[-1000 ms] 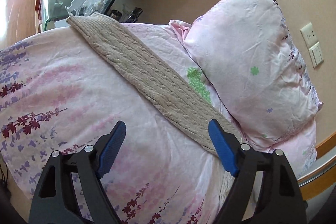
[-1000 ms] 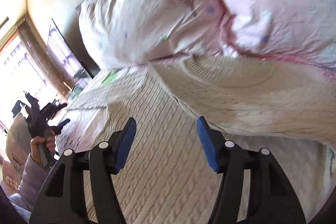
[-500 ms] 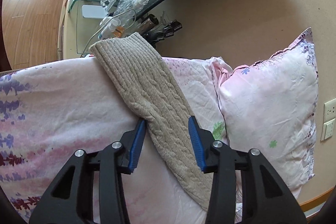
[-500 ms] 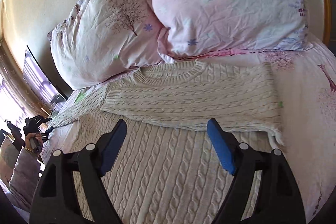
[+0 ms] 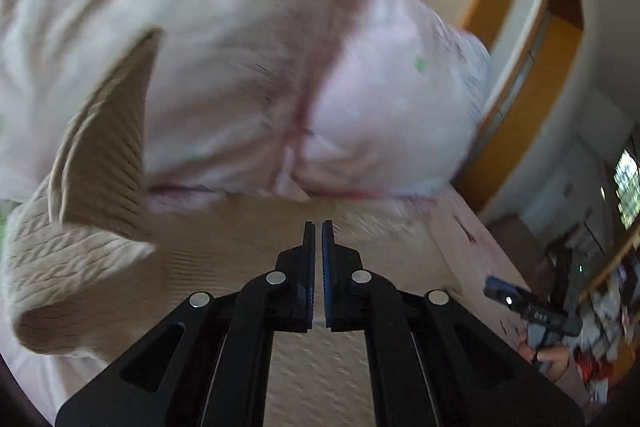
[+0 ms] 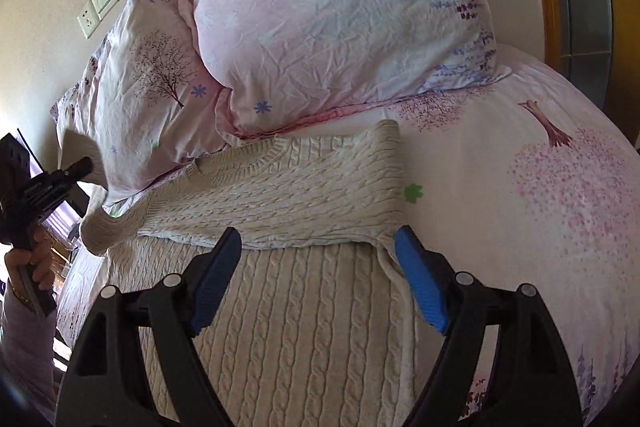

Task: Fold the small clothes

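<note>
A cream cable-knit sweater (image 6: 296,299) lies on the bed, its right sleeve (image 6: 304,203) folded across the chest. My right gripper (image 6: 320,275) is open, hovering over the sweater's body, empty. In the left wrist view, which is blurred, my left gripper (image 5: 316,247) has its pads almost together; the left sleeve (image 5: 92,195) hangs lifted at the left, and I cannot see cloth between the pads. The right wrist view shows the left gripper (image 6: 80,167) held up at the left edge with the sleeve cuff (image 6: 100,231) raised below it.
Two pink floral pillows (image 6: 320,19) lean against the wall at the head of the bed. The floral sheet (image 6: 540,187) lies right of the sweater. A wooden bed frame (image 5: 524,75) and wall sockets (image 6: 98,7) border the bed.
My left gripper closed around the left sleeve and swung up and right, lifting it. My right gripper stayed open, shifting slightly over the sweater.
</note>
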Demonstrator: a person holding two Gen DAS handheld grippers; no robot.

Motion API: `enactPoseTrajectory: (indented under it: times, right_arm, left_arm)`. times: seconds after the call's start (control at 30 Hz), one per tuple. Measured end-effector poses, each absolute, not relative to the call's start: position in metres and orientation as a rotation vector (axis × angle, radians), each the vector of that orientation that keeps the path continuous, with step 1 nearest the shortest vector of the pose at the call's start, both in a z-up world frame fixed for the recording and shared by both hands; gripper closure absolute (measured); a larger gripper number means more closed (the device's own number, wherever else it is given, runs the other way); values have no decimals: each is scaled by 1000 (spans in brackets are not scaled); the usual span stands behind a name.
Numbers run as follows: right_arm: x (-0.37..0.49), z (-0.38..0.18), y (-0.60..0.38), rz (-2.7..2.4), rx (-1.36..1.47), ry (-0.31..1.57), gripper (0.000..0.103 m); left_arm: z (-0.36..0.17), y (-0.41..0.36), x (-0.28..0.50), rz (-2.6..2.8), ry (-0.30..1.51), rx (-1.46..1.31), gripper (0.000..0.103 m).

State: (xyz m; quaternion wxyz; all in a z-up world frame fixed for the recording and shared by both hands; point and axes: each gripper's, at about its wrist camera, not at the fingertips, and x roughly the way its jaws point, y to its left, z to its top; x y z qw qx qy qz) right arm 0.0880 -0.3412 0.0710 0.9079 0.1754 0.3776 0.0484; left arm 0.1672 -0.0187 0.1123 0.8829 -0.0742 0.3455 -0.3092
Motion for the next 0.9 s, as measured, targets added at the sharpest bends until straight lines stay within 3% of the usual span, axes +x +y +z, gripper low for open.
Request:
enactPoseTrajectory:
  times: [0.1,0.23,0.27,0.3,0.37,0.57,0.63,0.83,0.9]
  right_arm:
    - [77,62,-355,86,408,832,24]
    - [44,58,-371,60,395,843,24]
    - [41,57,-371,66,392,847,24]
    - [41,57,-368,94,398,848,24]
    - [50,60,-351,197,436,845,24]
    - [147,66,-240,512,608,935,54]
    - [196,57,-207,465,598,992,64]
    - [279,0,-154,252,588,1183,81]
    - [277,4,-142,254,532,1129,95]
  left_arm:
    - [66,-99,156,-736,898,57,96]
    - [61,-70,111,-720,832,134,91]
    - [64,-52,102,-700,817,114,73]
    - [69,-35,98,-669,798,91,44]
    - [79,0,86,-577,746,61,33]
    - [88,72,56,-391,722,-76,33]
    - [88,85,41,-336,717,-78,31]
    - [68,135,7,-190,767,-122,24]
    - [59,153,4,-161,794,-164,24]
